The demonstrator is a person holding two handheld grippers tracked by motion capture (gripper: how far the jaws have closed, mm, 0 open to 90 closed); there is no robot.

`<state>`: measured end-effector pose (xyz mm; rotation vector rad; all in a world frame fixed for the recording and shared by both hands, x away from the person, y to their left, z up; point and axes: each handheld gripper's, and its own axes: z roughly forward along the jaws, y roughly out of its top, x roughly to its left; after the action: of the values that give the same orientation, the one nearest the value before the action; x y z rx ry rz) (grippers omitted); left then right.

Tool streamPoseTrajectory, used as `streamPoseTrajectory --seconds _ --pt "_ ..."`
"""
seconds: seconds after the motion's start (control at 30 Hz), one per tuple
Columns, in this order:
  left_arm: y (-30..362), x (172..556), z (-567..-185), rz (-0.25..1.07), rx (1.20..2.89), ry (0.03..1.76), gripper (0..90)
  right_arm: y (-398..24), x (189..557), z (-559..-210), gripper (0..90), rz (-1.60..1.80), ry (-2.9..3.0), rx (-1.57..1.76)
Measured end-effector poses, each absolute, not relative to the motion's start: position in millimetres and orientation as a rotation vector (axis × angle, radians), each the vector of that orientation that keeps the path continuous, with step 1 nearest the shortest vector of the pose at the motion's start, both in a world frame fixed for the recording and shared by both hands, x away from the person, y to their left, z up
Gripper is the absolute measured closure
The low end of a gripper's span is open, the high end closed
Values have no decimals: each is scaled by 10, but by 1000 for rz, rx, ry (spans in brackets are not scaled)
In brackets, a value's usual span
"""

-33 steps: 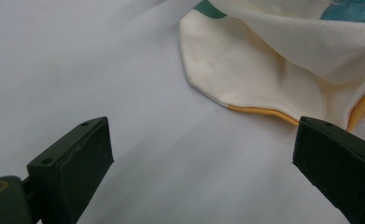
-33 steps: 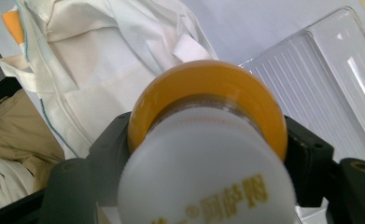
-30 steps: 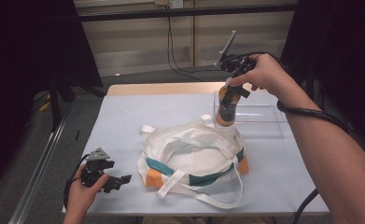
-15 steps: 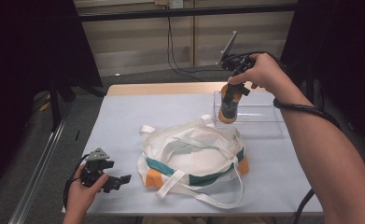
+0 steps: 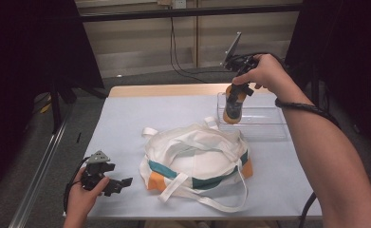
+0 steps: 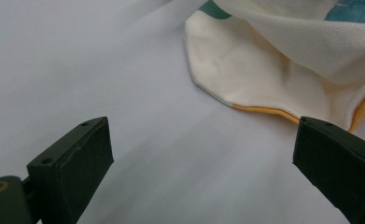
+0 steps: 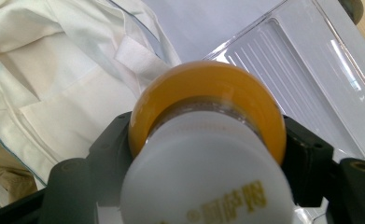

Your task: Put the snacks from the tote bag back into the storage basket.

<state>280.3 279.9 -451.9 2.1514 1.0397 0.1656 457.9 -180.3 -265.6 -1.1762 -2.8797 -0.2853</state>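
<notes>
An orange bottle [image 5: 233, 105] with a white cap [image 7: 208, 172] hangs upright over the left end of a clear plastic tray [image 5: 264, 124], with my right gripper [image 5: 236, 89] shut on its neck. In the right gripper view the black jaws press both sides of the orange bottle [image 7: 208, 100]. A cream tote bag [image 5: 197, 156] with teal and orange panels lies in the middle of the table. My left gripper [image 5: 119, 183] rests open near the front left corner, its jaws wide apart over bare table short of the tote bag's edge [image 6: 245, 74].
The pale blue table surface [image 5: 140, 114] ends at a wooden strip at the back. The tote's long straps [image 5: 207, 199] trail toward the front edge. A cable runs from my right forearm down past the table's right side.
The right gripper has carried the bottle slightly back and to the right, over the clear tray. The left gripper has stayed put.
</notes>
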Motion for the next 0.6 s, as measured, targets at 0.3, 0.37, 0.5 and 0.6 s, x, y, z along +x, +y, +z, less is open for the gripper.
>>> streamPoseTrajectory --seconds 0.3,0.37,0.5,0.6 --pt "2806 2805 -4525 170 2158 1038 46 -1820 4650 -2694 297 -278 -2883 -1181" --pt "2815 2806 -4521 176 2162 1039 46 -1820 4661 -2702 297 -278 -2883 -1189" --pt "2810 2805 -4525 171 2161 1040 46 -1842 4701 -2738 297 -279 -2877 -1191" --pt "2801 2807 -4526 167 2157 1036 46 -1845 4713 -2745 297 -277 -2878 -1196"
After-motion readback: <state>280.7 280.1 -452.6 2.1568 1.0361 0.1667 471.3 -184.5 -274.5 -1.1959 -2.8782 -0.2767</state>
